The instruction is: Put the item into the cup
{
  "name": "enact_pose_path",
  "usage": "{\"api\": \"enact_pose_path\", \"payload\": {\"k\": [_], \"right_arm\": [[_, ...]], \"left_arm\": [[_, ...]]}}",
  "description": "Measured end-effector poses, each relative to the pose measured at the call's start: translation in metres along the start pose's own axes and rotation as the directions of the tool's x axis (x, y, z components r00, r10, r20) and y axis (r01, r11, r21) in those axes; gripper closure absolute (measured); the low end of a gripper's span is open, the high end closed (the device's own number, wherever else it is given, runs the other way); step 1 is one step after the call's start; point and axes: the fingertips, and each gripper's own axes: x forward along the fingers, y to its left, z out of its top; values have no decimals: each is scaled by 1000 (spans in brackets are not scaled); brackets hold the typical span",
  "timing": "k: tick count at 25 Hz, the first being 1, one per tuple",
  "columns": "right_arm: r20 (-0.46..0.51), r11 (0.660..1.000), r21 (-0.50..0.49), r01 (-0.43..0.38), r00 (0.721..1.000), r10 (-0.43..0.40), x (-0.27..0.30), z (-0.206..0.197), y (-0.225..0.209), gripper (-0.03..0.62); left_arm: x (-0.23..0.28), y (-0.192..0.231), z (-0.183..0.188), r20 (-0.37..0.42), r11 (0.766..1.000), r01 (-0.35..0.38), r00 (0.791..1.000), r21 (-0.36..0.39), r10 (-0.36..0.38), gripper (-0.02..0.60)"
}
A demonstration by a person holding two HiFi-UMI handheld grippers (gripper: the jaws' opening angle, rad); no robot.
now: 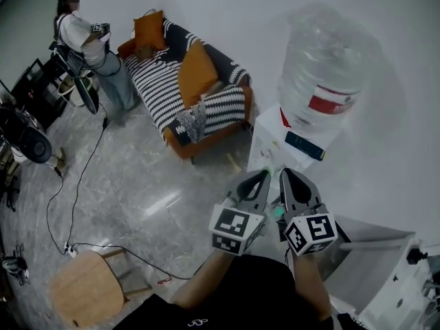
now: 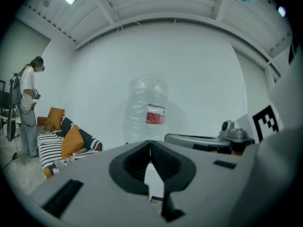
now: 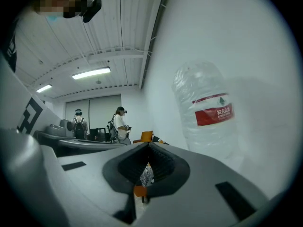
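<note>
Here, neither a cup nor an item to go into it can be made out in any view, so how far along the task is cannot be judged. In the lower middle of the head view, the left gripper (image 1: 267,173) and the right gripper (image 1: 286,172) are held side by side before a white water dispenser (image 1: 271,146) topped by a large clear bottle (image 1: 328,67). Both pairs of jaws are seen pressed together at the tips, with nothing gripped between them.
</note>
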Motion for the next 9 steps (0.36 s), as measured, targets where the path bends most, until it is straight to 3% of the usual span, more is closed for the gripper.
{"api": "enact_pose_path", "payload": {"k": [3, 9], "right_arm": [[-11, 1000, -6, -8, 1000, 8, -2, -5, 2, 585], [0, 1000, -20, 0, 1000, 0, -4, 1, 4, 585]], "left_arm": [[-1, 2, -6, -6, 999, -4, 1000, -35, 4, 568], [-3, -1, -3, 6, 1000, 12, 1000, 1, -12, 568]]}}
